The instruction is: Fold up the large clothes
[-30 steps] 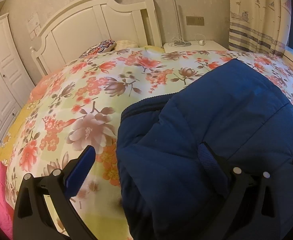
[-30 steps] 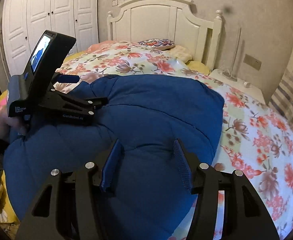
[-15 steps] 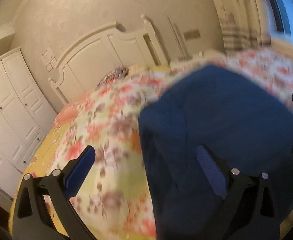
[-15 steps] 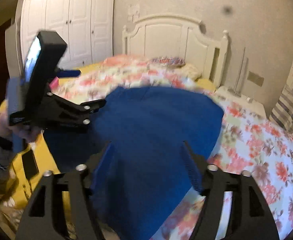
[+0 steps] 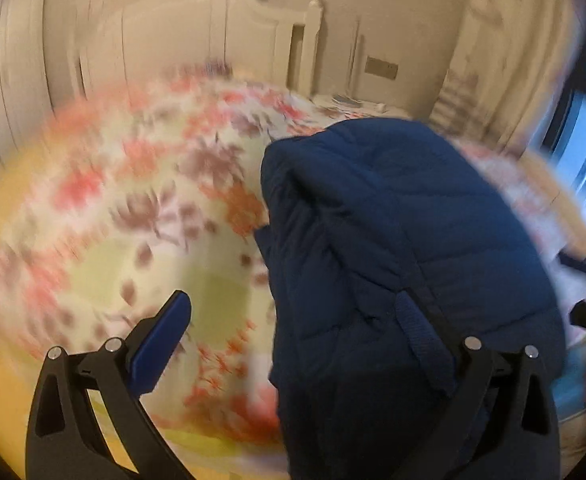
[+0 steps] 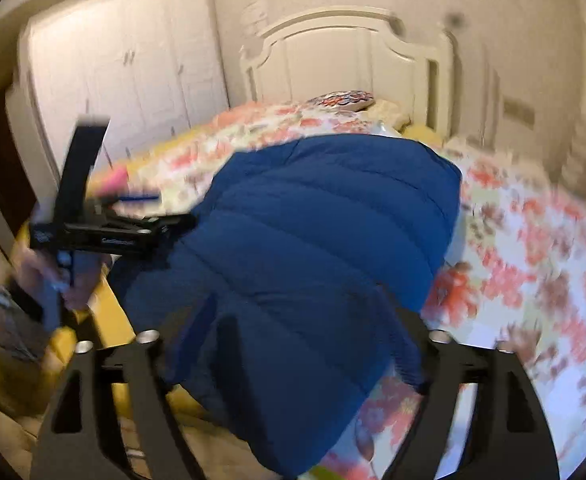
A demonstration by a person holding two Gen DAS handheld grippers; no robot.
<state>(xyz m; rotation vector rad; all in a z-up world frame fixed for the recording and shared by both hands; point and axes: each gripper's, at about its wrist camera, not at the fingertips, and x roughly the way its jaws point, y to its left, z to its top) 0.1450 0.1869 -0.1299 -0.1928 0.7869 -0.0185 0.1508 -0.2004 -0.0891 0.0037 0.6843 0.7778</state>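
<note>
Close to the camera, the right claw (image 6: 313,344) is opening wide, with the folded blue puffy coat (image 6: 321,248) lying between its fingers but not pinched. Over on the left side the left claw (image 5: 293,336) stands wide apart too, one finger above the flowery blanket (image 5: 141,208) and the other above the coat, which rests on the bed near its front edge. Farther back are a patterned pillow (image 6: 345,100), the white headboard (image 6: 341,60) and the white wardrobe (image 6: 133,80).
</note>
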